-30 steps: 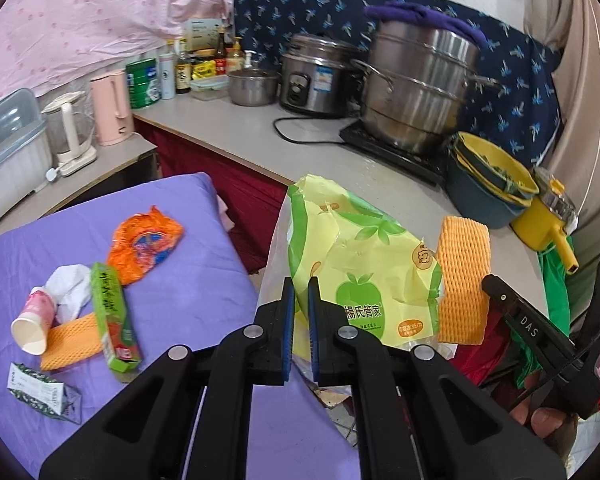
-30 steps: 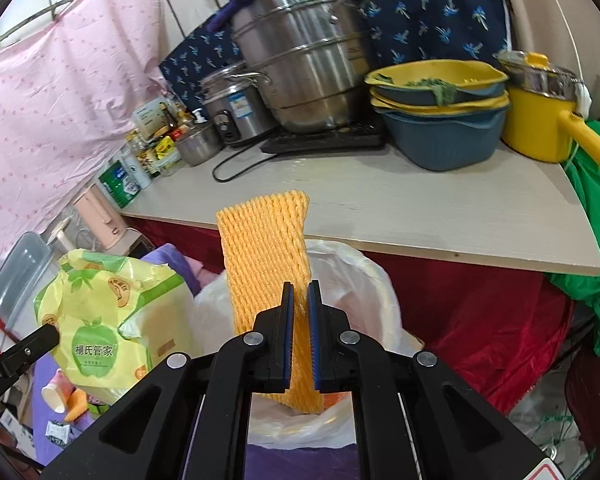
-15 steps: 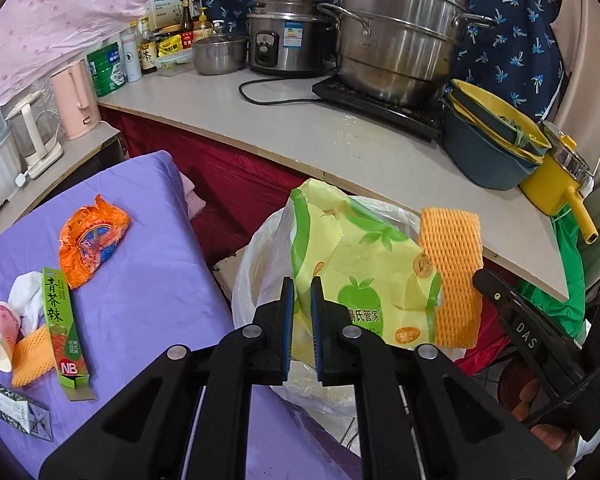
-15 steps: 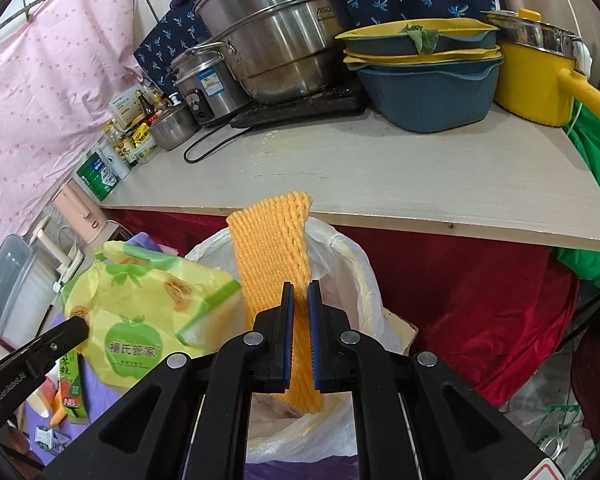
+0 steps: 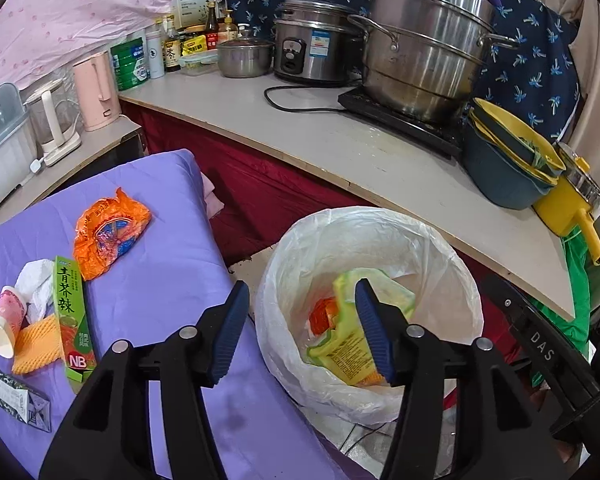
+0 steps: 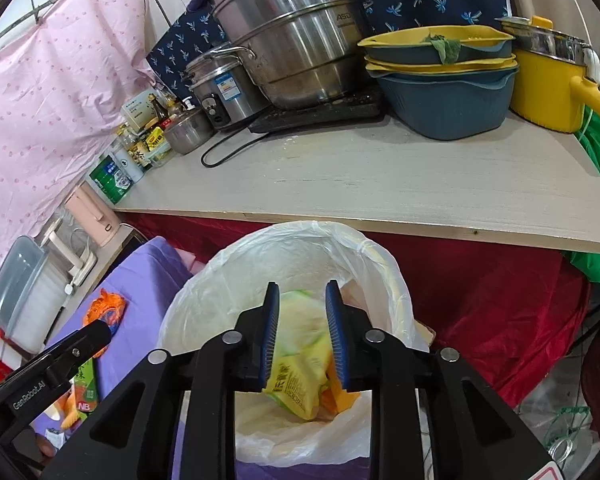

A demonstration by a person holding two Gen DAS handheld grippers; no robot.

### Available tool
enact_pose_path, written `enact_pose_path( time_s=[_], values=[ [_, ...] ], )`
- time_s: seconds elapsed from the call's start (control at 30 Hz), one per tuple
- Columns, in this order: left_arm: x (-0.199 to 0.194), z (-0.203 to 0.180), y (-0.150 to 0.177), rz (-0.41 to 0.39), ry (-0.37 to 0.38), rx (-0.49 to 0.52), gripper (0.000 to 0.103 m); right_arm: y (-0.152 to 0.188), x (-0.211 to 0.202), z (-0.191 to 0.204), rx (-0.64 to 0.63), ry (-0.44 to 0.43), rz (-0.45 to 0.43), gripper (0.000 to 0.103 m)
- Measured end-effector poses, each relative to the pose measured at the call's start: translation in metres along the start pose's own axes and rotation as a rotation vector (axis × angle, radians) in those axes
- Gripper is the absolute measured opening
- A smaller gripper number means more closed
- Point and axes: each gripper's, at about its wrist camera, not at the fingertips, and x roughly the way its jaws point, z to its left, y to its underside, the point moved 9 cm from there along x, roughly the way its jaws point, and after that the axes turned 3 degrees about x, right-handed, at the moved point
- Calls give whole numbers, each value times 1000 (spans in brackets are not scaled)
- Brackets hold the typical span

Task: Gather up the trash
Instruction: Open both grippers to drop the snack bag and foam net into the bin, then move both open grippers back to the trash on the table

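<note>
White plastic lines the bin (image 5: 440,248) where the yellow bag (image 5: 348,344) now lies, both the left tongs (image 5: 300,328) and right tongs (image 6: 302,334) just opened and empty; lift clear before fetching the wrappers from the purple surface (image 5: 160,280).

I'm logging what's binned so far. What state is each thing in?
Left gripper: open, empty, fingers just opened.
Right gripper: open, empty, fingers just opened.
Yellow-green bag: in the bin.
Bin liner: open.
Orange wrapper: crumpled, on the purple cloth.
Green box: lying flat.
Paper cup: tipped over.
</note>
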Motion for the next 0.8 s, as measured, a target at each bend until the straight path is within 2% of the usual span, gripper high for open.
enact_pose_path(
  time_s=[0.37, 0.57, 0.8],
  values=[
    [-36, 34, -2, -45, -24, -60, 58, 2, -29, 40, -44, -30, -31, 44],
    [-64, 78, 7, -71, -60, -133, 62, 18, -42, 80, -95, -71, -28, 47],
    [-96, 151, 29, -94, -148, -226, 67, 48, -46, 135, -162, -128, 4, 49]
  ],
)
